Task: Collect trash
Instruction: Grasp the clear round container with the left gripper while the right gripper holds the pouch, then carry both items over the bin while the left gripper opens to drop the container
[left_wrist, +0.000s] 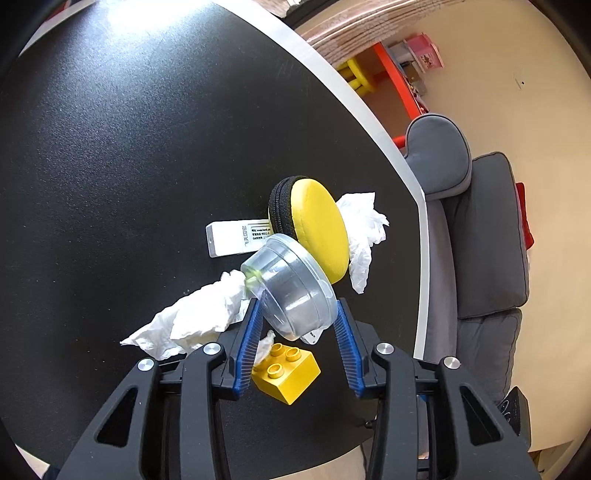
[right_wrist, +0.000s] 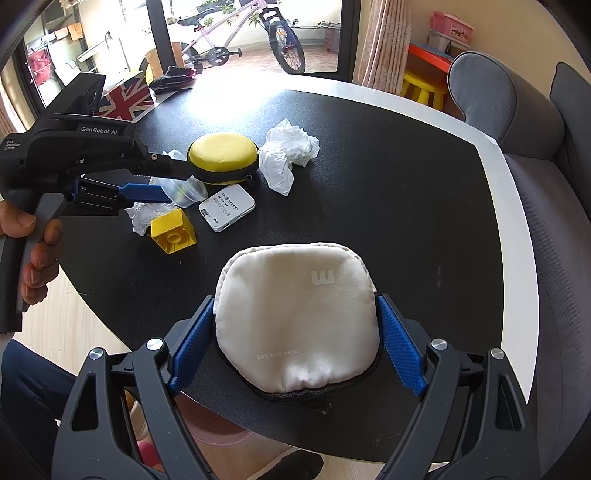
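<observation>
Here, left wrist view. One left gripper (left_wrist: 297, 317), its blue pads clenched on one clear plastic cup (left_wrist: 291, 286), held tipped on its side above the black table (left_wrist: 110, 147); judged a piece of trash lifted for disposal. Behind the cup: one round yellow zip case (left_wrist: 317, 229), standing on edge in this view. Two crumpled white tissues: one tissue at left (left_wrist: 199, 317), touching the cup's base, and one tissue at right (left_wrist: 364, 232), behind the case. One white flat device (left_wrist: 232, 238) with printed text, partly hidden by the case. One yellow toy brick (left_wrist: 286, 374), lying between the fingers and under the cup. One small white scrap shows beside the left pad; what it belongs to cannot be told.

Right wrist view. One right gripper (right_wrist: 295, 343), jaws wide and pressed on both sides of one cream fabric pouch (right_wrist: 295, 306) with a black zip edge, which rests near the table's front rim; judged to be steadied there as the receptacle, though its mouth is not seen. A person's hand (right_wrist: 33, 240) grips the handle of the left gripper on the left. The remaining trash lies well beyond the pouch: two tissues, with the case, device and brick among them. Off the table: one bicycle (right_wrist: 240, 40), one yellow stool (right_wrist: 424, 88), one grey sofa (right_wrist: 535, 166).
</observation>
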